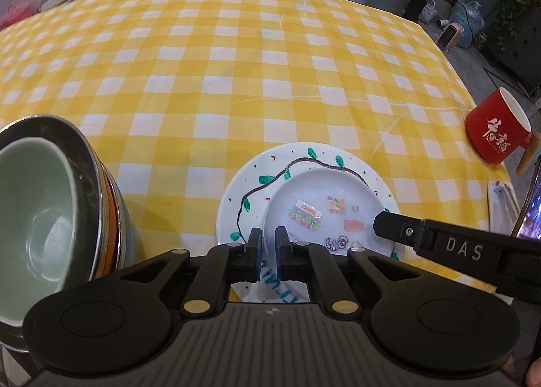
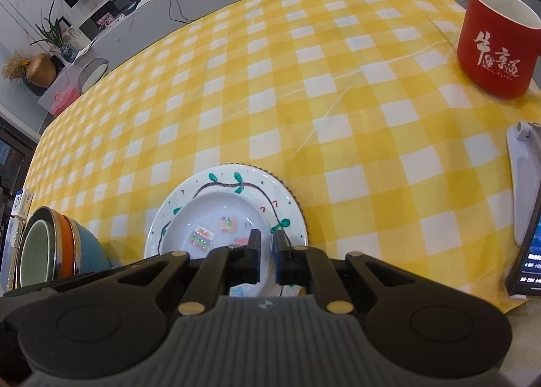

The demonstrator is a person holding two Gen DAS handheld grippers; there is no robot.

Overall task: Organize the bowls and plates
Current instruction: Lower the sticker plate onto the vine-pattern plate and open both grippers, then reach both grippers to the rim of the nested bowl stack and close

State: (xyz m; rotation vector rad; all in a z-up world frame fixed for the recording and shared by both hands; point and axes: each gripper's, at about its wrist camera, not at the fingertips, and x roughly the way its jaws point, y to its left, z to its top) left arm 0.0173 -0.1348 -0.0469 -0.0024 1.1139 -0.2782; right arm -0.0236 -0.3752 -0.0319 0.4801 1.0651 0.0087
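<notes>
A small white plate with stickers [image 1: 324, 214] [image 2: 216, 228] lies on a larger white plate painted with a vine [image 1: 250, 190] [image 2: 287, 204] on the yellow checked tablecloth. My left gripper [image 1: 268, 238] is shut on the small plate's near-left rim. My right gripper [image 2: 266, 240] is shut on the small plate's right rim; its finger shows in the left wrist view [image 1: 399, 228]. A stack of nested bowls, pale green inside a steel, an orange and a blue one [image 1: 40, 218] [image 2: 50, 245], stands to the left of the plates.
A red mug [image 1: 497, 130] [image 2: 497, 48] stands at the right of the table. A phone on a white stand [image 2: 527, 218] [image 1: 527, 218] is at the right edge. The checked tablecloth [image 1: 236, 65] stretches beyond the plates.
</notes>
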